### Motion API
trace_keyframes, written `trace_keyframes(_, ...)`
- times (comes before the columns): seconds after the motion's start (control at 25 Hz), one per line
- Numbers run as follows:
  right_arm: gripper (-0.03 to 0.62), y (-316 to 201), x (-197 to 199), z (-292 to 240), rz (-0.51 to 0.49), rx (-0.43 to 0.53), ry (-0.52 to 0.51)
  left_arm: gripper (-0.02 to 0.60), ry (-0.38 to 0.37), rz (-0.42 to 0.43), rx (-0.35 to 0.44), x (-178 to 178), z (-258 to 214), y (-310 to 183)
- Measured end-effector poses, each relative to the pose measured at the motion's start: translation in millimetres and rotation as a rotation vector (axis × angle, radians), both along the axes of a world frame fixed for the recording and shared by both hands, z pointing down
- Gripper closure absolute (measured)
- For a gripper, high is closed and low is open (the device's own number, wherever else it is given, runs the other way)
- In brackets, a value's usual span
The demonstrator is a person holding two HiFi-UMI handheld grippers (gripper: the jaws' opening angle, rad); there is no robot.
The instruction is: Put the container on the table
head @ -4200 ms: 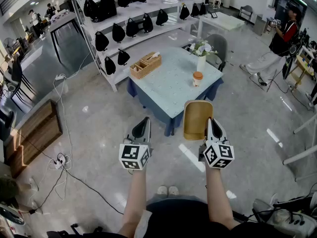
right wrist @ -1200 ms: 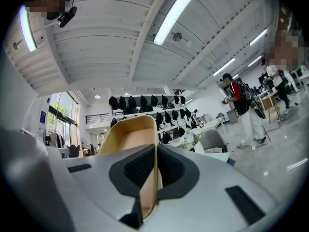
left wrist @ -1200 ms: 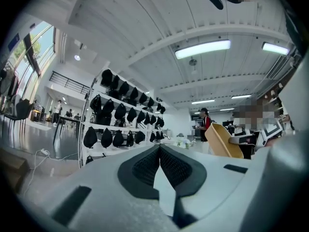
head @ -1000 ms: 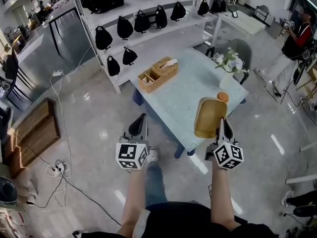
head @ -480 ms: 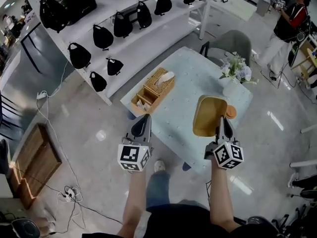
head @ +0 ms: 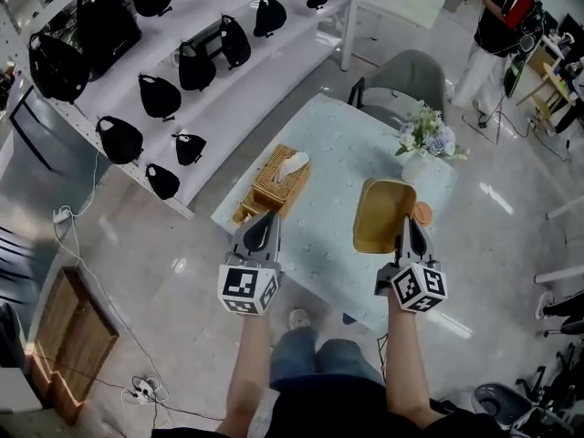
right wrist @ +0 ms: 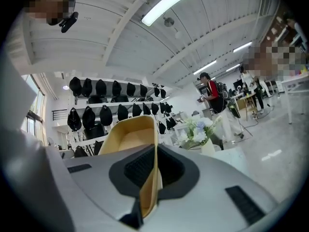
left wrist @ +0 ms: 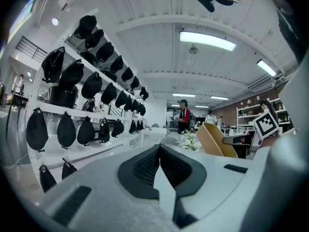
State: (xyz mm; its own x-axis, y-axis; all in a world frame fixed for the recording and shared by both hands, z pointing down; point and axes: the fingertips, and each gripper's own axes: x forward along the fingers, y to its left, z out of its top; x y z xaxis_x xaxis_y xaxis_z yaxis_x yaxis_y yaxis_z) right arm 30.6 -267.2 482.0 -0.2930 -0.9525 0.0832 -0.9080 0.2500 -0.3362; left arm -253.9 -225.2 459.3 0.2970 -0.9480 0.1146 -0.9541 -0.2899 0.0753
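Observation:
The container is a tan, rounded tub, held on edge above the pale blue table. My right gripper is shut on its rim, and the right gripper view shows the thin wall pinched between the dark pads of the right gripper. My left gripper hovers over the table's near left edge, shut with nothing in it. In the left gripper view the left gripper has its pads together, and the container shows off to the right.
On the table stand a wicker basket with tissues, a vase of flowers and an orange-lidded cup. A grey chair sits behind it. White shelves with black bags run along the left. A person stands far right.
The table has come closer and now lies under both grippers. The container, first over the floor at the table's edge, now hangs over the tabletop. Both grippers stay shut.

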Motion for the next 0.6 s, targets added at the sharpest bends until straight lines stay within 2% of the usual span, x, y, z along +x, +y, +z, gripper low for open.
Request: trace_keyframes(0.6, 0.582, -2, 36, -4, 0.075, -0.006, -0.002, 0.572, 0.001, 0.113, -0.012, 49, -2, -32)
